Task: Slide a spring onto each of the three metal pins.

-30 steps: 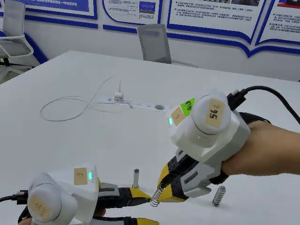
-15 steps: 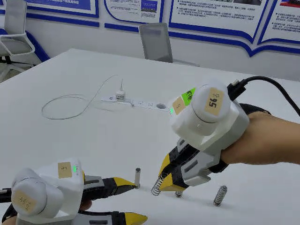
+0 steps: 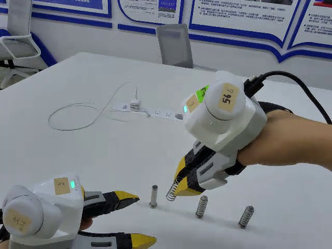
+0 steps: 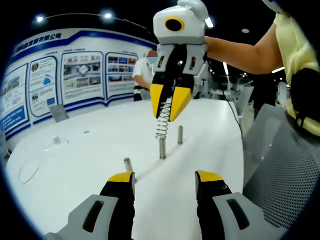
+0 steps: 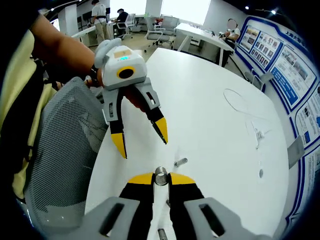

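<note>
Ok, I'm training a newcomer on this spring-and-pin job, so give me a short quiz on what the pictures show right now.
1. True or false: the right gripper is shut on a spring.
2. The bare pin has no spring on it. How many other pins already carry one?
3. The left gripper is: A) open, holding nothing; B) shut on a spring; C) shut on a pin.

Key
1. True.
2. Two: the middle pin and the end pin.
3. A.
</note>
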{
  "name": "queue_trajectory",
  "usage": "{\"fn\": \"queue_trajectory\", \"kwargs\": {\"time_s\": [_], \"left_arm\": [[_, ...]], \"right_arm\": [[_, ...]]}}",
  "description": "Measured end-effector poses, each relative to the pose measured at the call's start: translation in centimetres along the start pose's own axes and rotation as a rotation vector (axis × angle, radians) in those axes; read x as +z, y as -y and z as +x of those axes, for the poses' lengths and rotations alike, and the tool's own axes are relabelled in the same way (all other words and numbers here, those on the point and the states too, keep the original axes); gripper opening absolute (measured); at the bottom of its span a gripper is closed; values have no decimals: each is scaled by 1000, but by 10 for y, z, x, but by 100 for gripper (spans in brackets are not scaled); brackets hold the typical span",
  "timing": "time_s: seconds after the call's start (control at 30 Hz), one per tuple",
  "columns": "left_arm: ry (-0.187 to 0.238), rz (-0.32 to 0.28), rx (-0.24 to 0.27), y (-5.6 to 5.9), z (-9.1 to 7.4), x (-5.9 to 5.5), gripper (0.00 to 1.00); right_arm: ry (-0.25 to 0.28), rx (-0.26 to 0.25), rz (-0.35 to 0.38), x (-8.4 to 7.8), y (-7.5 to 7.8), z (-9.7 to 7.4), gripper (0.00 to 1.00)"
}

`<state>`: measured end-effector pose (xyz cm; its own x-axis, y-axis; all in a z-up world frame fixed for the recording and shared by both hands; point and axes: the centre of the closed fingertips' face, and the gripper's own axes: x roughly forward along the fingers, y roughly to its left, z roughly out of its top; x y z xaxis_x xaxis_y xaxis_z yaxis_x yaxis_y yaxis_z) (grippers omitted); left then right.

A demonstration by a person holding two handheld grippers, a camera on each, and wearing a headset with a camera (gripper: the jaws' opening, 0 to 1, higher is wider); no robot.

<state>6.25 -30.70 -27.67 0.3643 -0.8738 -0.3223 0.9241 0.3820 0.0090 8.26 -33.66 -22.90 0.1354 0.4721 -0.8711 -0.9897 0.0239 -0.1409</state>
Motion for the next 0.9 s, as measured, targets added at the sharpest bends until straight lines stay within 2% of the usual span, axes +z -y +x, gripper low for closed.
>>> {"fn": "queue_trajectory", "kwargs": {"time_s": [0.2,0.53,0.9], "left_arm": [[-1,-7,6,-1,-1,-1,52],[-1,-13,16,-3,-2,-2,54],[3,-28,31,-5,-4,-2,57]], "right_arm": [[-17,-16,-4,2,11,4,12],[-44,-13,-9,2,26,12,12],[-76,-4,-26,5,38,30,12]]}}
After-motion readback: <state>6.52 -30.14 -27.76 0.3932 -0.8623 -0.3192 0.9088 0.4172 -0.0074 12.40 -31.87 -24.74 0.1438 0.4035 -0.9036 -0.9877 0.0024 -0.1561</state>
